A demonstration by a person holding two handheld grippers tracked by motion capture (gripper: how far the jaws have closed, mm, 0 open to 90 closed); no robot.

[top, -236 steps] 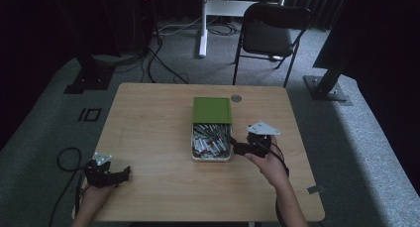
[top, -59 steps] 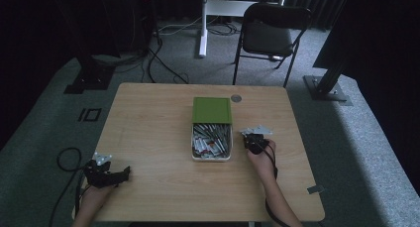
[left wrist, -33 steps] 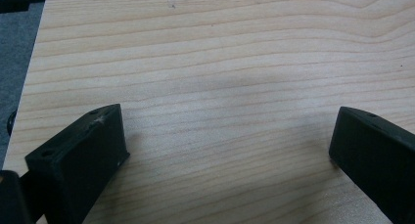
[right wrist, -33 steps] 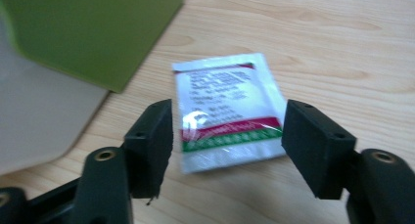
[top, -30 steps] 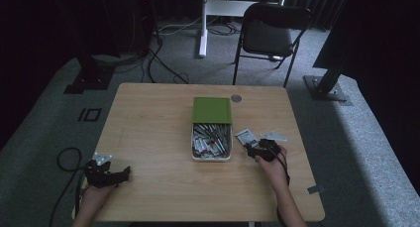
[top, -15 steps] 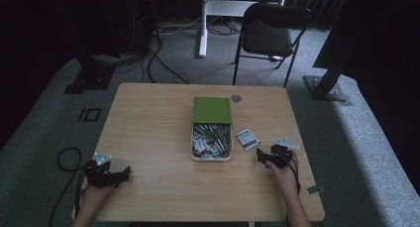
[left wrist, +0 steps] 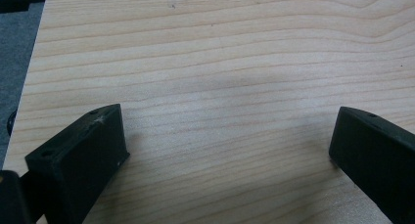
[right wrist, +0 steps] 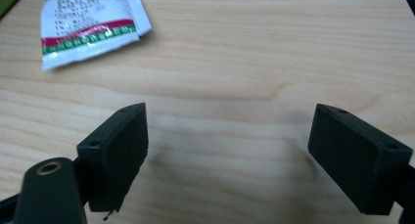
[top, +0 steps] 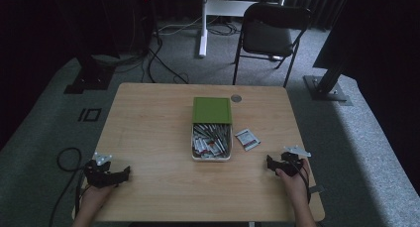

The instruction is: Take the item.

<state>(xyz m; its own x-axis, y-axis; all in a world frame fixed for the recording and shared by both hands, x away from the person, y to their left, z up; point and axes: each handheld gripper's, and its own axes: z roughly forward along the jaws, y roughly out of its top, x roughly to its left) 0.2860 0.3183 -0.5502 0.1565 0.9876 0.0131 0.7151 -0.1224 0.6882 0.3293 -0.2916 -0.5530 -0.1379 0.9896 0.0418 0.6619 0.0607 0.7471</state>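
Note:
A box with a green lid stands at the table's middle, its white tray part packed with several sachets. One white sachet with a red and green band lies on the wood just right of the box, and sits at the top left of the right gripper view. My right gripper rests low near the front right edge, well short of the sachet. Its jaws have just been opening and stand open over bare wood. At the front left, my left gripper is open with nothing between its jaws.
The wooden table has a round grommet behind the box. A black folding chair stands beyond the far edge. A cable loop lies on the floor at the left.
The right gripper has drawn back to the right and toward the front edge, away from the box, leaving the sachet lying on the table. The left gripper has stayed put.

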